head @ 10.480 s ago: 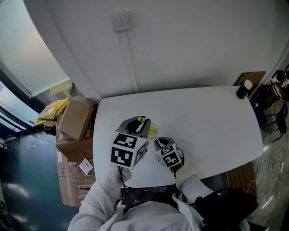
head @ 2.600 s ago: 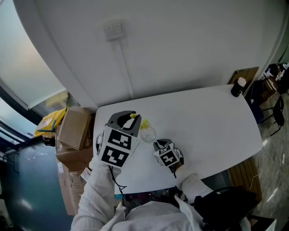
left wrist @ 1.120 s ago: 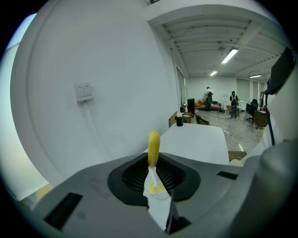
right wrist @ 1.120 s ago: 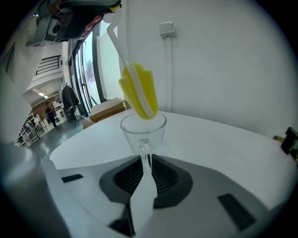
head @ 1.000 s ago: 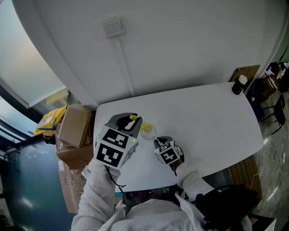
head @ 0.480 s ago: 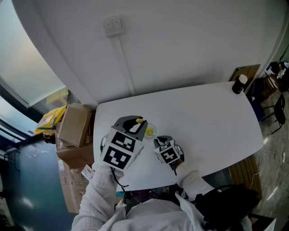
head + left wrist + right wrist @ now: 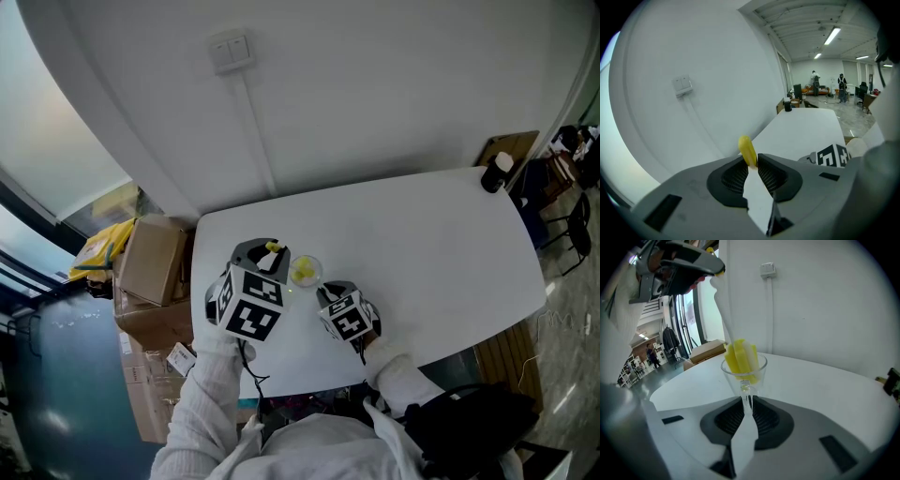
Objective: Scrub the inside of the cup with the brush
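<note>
A clear glass cup (image 7: pixel 744 369) with a thin handle stands on the white table (image 7: pixel 825 390). My right gripper (image 7: pixel 746 406) is shut on that handle. The brush's yellow sponge head (image 7: pixel 740 359) sits inside the cup, and its white shaft (image 7: pixel 723 301) rises up to the left. My left gripper (image 7: pixel 752 168) is shut on the brush's top, whose yellow end (image 7: pixel 748 151) sticks out past the pads. In the head view the cup (image 7: pixel 305 272) lies between the left gripper (image 7: pixel 267 258) and the right gripper (image 7: pixel 323 295), near the table's front left.
The white table (image 7: pixel 422 244) stretches to the right, with a dark bottle (image 7: pixel 492 175) at its far right corner. Cardboard boxes (image 7: pixel 155 258) are stacked on the floor left of the table. A wall with a switch (image 7: pixel 230 49) runs behind.
My left gripper has shifted a little left and turned, moving the brush in the cup. The right gripper and the cup stay where they were.
</note>
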The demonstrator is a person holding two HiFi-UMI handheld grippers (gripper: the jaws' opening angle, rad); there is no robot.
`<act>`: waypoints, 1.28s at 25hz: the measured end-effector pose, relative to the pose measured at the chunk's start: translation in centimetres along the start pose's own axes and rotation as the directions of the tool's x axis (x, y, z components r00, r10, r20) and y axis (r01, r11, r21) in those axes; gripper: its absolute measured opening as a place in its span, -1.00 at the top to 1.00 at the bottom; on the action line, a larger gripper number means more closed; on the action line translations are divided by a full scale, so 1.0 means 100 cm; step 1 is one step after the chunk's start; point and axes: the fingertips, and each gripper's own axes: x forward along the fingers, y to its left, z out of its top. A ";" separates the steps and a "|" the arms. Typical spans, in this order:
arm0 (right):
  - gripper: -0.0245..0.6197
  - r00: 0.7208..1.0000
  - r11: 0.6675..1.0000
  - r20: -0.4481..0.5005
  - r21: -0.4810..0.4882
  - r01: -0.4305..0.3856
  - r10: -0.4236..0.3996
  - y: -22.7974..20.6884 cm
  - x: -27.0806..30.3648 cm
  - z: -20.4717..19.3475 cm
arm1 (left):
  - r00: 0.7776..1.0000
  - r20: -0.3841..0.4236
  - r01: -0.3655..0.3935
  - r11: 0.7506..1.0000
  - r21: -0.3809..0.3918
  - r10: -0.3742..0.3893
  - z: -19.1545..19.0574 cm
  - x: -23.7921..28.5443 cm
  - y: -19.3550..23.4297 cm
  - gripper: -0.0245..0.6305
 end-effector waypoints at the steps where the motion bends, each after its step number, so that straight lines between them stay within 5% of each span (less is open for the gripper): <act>1: 0.60 1.000 1.000 -0.002 0.001 -0.001 0.001 0.000 0.000 0.000 | 1.000 -0.024 0.000 1.000 -0.011 -0.001 -0.010 0.008 0.000 0.72; 5: 0.60 1.000 1.000 -0.004 -0.003 -0.004 0.004 0.001 0.000 0.000 | 0.999 -0.047 -0.001 0.997 -0.078 -0.003 -0.033 0.023 -0.001 0.71; 14: 0.59 1.000 0.999 0.020 0.031 0.023 -0.024 -0.002 0.001 0.001 | 0.995 0.009 0.097 0.976 -0.195 -0.097 -0.019 0.011 -0.011 0.76; 20: 0.54 1.000 0.995 0.024 0.104 0.007 -0.009 -0.005 -0.002 0.002 | 0.993 0.091 0.087 0.976 -0.201 -0.070 0.006 -0.014 -0.002 0.76; 32: 0.44 0.995 0.993 0.076 0.100 0.056 -0.064 0.002 -0.030 0.016 | 0.969 0.247 0.040 0.967 -0.251 0.024 0.026 -0.078 0.021 0.76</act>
